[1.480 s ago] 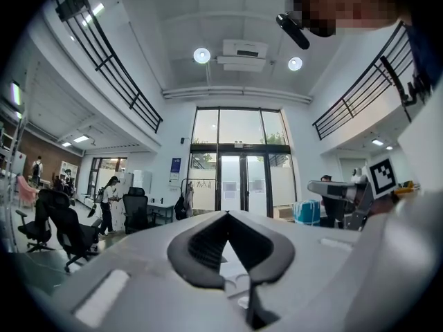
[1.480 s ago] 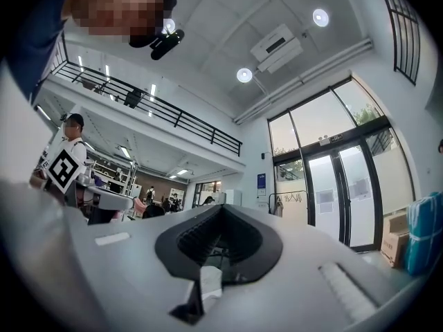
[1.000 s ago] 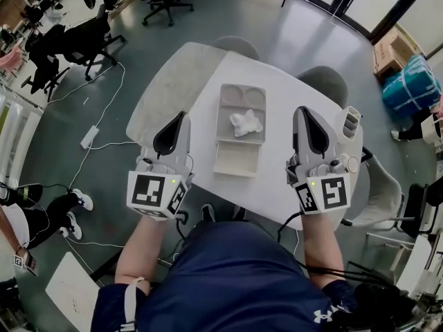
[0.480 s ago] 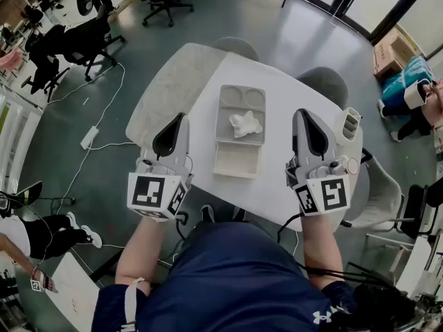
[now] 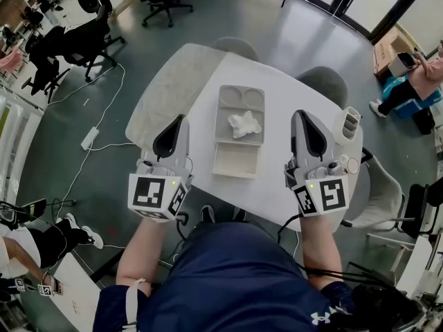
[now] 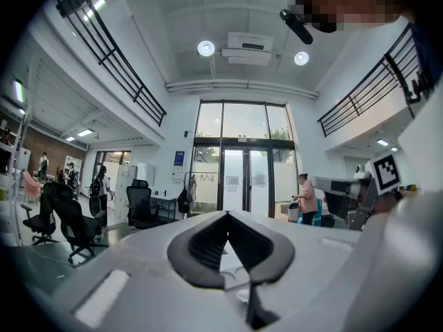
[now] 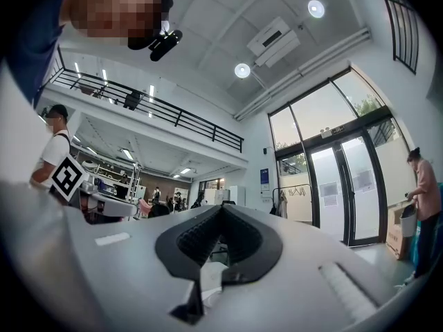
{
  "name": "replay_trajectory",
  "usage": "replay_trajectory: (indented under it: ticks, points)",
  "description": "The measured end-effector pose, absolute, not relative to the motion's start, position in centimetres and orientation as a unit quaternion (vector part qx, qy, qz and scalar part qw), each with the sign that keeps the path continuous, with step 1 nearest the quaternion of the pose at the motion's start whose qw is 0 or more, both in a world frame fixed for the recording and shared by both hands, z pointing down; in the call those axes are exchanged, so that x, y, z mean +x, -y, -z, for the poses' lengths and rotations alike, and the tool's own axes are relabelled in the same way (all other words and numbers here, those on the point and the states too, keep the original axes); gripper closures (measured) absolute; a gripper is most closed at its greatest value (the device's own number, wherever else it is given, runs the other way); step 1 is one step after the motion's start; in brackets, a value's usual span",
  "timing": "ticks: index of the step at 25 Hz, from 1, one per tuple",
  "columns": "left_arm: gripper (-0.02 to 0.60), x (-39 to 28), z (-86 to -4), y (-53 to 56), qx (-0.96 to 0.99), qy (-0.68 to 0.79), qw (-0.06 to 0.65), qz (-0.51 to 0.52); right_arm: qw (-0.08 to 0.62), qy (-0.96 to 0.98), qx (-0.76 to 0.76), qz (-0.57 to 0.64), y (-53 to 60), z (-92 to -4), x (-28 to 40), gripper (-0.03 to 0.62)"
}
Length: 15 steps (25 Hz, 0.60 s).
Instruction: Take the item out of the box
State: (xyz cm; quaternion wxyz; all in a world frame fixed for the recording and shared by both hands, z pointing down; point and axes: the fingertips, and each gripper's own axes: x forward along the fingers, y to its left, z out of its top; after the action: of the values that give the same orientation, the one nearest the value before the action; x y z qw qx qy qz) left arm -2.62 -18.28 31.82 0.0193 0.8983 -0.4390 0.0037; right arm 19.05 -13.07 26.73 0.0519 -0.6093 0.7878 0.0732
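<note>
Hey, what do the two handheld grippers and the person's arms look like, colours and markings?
The left gripper and right gripper are light grey shells with black, ridged, teardrop-shaped tongs. Each carries a white cube with black square markers and a small green light. Black cables trail from them. The person wears a navy short-sleeved shirt with a white logo.

No legible text; white logo [image 5: 318,315] on shirt [image 5: 228,275]
</note>
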Motion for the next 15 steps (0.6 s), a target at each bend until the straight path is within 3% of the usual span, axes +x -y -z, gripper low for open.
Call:
replay_trajectory:
  ticks: [15]
  points:
    - [0.580,-1.3,-32.2,18.3,0.900,0.436,0.021,-0.011,0.052,-0.787,-0.610,-0.068,13.0,-27.0,20.1,0.592]
